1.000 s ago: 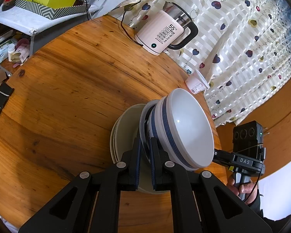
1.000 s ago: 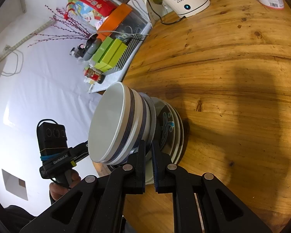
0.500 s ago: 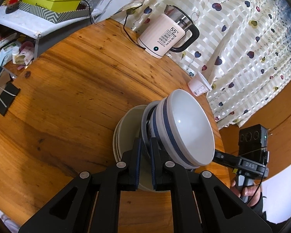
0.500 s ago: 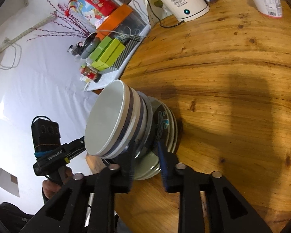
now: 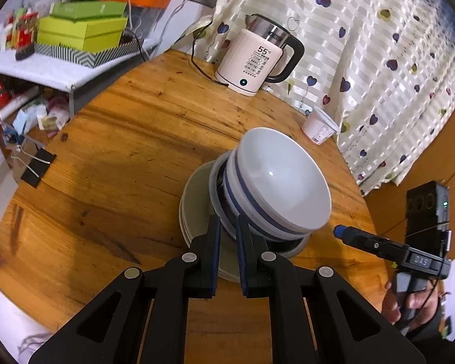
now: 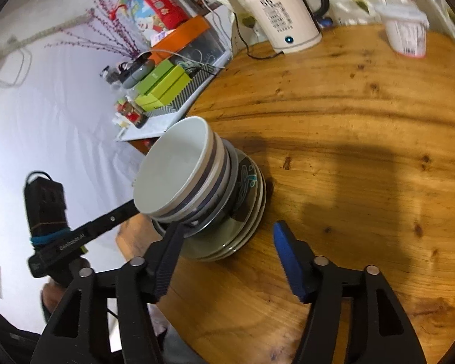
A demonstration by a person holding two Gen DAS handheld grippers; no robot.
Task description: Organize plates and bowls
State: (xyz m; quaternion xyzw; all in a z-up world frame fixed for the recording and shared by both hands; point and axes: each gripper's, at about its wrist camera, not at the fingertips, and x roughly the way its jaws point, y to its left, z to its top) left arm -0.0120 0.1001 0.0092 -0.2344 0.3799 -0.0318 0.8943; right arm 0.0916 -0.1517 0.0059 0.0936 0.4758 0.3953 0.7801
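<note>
Two white bowls with blue bands point(image 5: 282, 182) point(image 6: 173, 173) sit nested on a stack of grey-green plates point(image 5: 197, 200) point(image 6: 245, 227), which rests on the round wooden table point(image 5: 121, 151). My left gripper point(image 5: 227, 221) straddles the near rim of the plates. Its jaws show only a thin gap and are just starting to open, with the rim still between the pads. My right gripper point(image 6: 227, 224) is on the opposite side. Its jaws are opening wide, and the plate rim lies between them with the right pad well clear of it. One of its fingers point(image 5: 364, 242) shows beside the stack.
A white electric kettle point(image 5: 254, 63) point(image 6: 285, 15) with its cord and a white plastic cup point(image 5: 318, 127) point(image 6: 406, 36) stand at the table's far edge by a patterned curtain point(image 5: 379, 60). A binder clip point(image 5: 38, 166) lies at the left edge. A cluttered shelf with green boxes point(image 5: 82, 30) stands beyond.
The right gripper's jaws went from shut on the plate rim to wide apart and drew back a little. The left gripper backed off slightly and its gap widened a touch. The stack stays on the table.
</note>
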